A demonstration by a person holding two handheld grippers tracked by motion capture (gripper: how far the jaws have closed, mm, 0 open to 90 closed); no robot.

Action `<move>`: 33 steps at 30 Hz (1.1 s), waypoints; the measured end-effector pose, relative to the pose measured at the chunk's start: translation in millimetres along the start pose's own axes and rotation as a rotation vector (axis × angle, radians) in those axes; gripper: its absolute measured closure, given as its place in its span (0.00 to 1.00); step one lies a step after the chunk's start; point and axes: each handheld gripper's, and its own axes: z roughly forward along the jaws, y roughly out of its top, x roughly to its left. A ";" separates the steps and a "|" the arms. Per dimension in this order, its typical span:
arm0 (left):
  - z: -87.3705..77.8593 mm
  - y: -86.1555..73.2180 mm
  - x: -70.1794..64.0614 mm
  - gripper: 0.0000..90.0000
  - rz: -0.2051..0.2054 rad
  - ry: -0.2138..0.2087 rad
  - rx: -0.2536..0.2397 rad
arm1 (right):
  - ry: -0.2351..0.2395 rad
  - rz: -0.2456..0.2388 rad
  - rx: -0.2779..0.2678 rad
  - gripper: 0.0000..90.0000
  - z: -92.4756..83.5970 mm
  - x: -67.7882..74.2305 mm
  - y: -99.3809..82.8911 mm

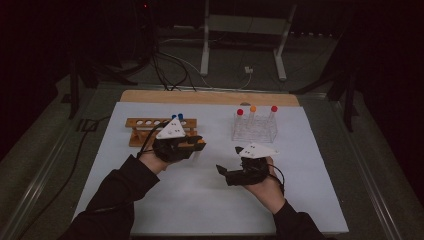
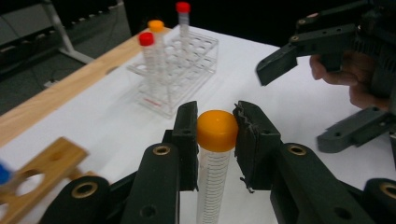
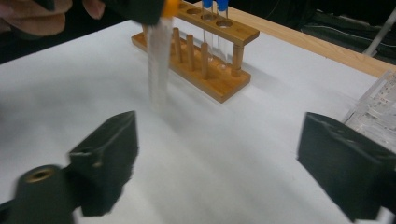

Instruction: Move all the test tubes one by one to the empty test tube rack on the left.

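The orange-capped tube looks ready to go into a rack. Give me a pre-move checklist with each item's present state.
1. Left gripper clamped on the orange-capped tube just below its cap: ok.
2. Tube upright between the jaws: ok.
3. Right gripper open and holding nothing: ok.
4. Wooden rack has free holes beside the two blue-capped tubes: ok.
5. Clear rack has free slots near its three tubes: ok.
6. Tube bottom clear of the table: cannot tell.
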 end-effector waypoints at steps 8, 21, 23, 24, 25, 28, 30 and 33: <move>-22.0 -0.9 20.1 0.80 -0.001 0.082 -0.019 | 0.027 -0.002 -0.004 0.00 -1.7 -1.4 0.1; -45.6 1.2 53.2 0.80 -0.048 0.242 -0.059 | 0.027 -0.019 -0.027 0.00 -6.1 -1.6 2.1; -48.3 1.6 60.3 0.80 -0.057 0.267 -0.072 | 0.029 -0.017 -0.026 0.00 -5.8 -2.5 1.6; -48.8 1.6 62.7 0.80 -0.062 0.276 -0.075 | 0.026 -0.016 -0.028 0.00 -5.8 -3.0 1.3; -49.1 1.5 65.6 0.80 -0.066 0.293 -0.080 | 0.027 -0.016 -0.028 0.00 -5.9 -3.1 1.3; -49.6 0.4 74.9 0.80 -0.080 0.331 -0.097 | 0.030 -0.015 -0.028 0.00 -6.3 -3.4 1.5; -48.8 -0.8 81.5 0.80 -0.097 0.350 -0.112 | 0.029 -0.015 -0.029 0.00 -6.5 -3.5 1.4; -46.0 -2.7 88.9 0.80 -0.120 0.371 -0.128 | 0.029 -0.012 -0.028 0.00 -6.3 -4.1 1.0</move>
